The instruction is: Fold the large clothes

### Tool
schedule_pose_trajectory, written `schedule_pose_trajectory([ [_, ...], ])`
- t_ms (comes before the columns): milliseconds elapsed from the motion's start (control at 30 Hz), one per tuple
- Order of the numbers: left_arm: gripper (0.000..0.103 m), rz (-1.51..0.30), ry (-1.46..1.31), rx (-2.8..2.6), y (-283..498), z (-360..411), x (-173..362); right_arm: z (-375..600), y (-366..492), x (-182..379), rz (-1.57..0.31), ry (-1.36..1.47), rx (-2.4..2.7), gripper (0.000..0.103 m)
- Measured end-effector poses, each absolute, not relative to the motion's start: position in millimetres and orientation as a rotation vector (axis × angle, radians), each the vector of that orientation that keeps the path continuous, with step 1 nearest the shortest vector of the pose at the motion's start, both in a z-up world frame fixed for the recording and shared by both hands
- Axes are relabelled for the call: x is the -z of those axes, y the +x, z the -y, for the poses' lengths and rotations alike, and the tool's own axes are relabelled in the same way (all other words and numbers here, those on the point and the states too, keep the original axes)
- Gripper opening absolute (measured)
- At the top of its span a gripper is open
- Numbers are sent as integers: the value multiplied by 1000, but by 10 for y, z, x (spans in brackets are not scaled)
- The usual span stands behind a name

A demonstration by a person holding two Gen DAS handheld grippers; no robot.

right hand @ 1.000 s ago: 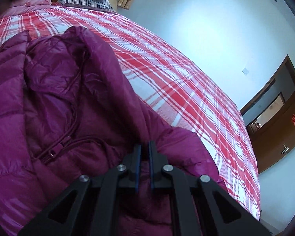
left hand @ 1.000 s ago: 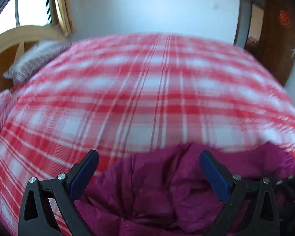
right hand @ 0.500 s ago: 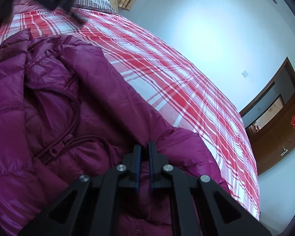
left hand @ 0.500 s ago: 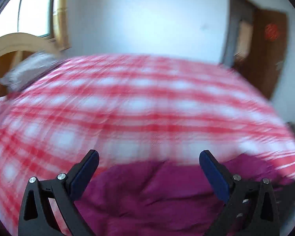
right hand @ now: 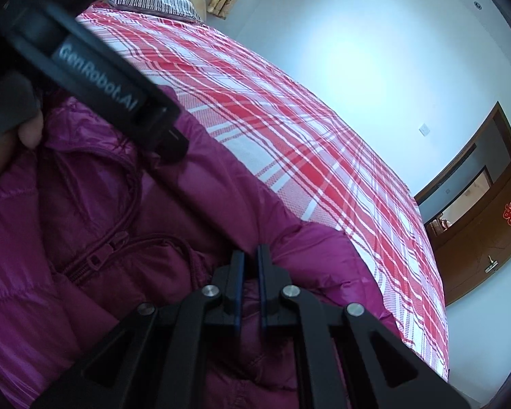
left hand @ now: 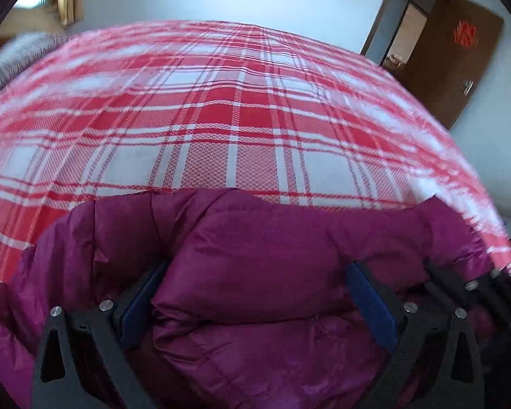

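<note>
A magenta puffer jacket [left hand: 255, 259] lies bunched on a red-and-white plaid bed [left hand: 242, 116]. My left gripper [left hand: 255, 293] is open, its fingers pushed down on either side of a puffy fold of the jacket. My right gripper [right hand: 250, 266] is shut on a fold of the jacket [right hand: 173, 211] near the zipper [right hand: 95, 259]. The left gripper's body [right hand: 95, 71] crosses the upper left of the right wrist view, just above the jacket. The right gripper [left hand: 473, 286] shows at the left wrist view's right edge.
A striped pillow [right hand: 153, 1] and a wooden headboard are at the head of the bed, by a window. A brown door [right hand: 494, 204] stands past the foot of the bed. White walls surround the bed.
My left gripper has swung right and dropped onto the jacket, so a fold now sits between its open fingers. It now looms close in the right wrist view. The right gripper stays clamped.
</note>
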State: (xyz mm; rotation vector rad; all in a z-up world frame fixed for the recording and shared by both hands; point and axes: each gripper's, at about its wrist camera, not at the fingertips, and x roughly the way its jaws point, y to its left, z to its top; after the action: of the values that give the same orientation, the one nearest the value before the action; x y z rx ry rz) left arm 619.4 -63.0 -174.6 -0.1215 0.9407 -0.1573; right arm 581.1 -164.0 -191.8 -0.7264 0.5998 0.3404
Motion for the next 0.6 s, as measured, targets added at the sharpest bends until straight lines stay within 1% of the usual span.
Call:
schedule_pose_trajectory([
  [67,102,-938,-94,140,6183,675,1753,1670,5815,1870,-615,-707,-360,10],
  [100,102,-935,-88,134,6174,673,1768,1709,5822,1809,-635,-674,-380,12],
  [200,102,-926,-79,125,6165,677,1776,1890,5849,1523,-667,-506,-424,14],
  [233,102,-922,-81,125,6179,660,1782,2003,5874,1340,-664,-403,-416,16],
  [300,102,-917,-82,125,6179,643,1783,2171,5945,1109,-657,-239,-368,30],
  [367,102,-913,-86,126,6177,636,1783,2352,6099,942,-672,-42,-280,34],
  [400,102,-912,-83,125,6182,648,1786,2401,6184,934,-694,32,-237,34],
  [467,102,-913,-81,124,6194,649,1792,2348,6285,1018,-725,57,-195,33],
  [533,102,-912,-82,124,6191,644,1794,2238,6331,1193,-768,33,-189,27],
  [600,102,-911,-84,125,6191,646,1795,2158,6367,1440,-826,3,-168,18],
])
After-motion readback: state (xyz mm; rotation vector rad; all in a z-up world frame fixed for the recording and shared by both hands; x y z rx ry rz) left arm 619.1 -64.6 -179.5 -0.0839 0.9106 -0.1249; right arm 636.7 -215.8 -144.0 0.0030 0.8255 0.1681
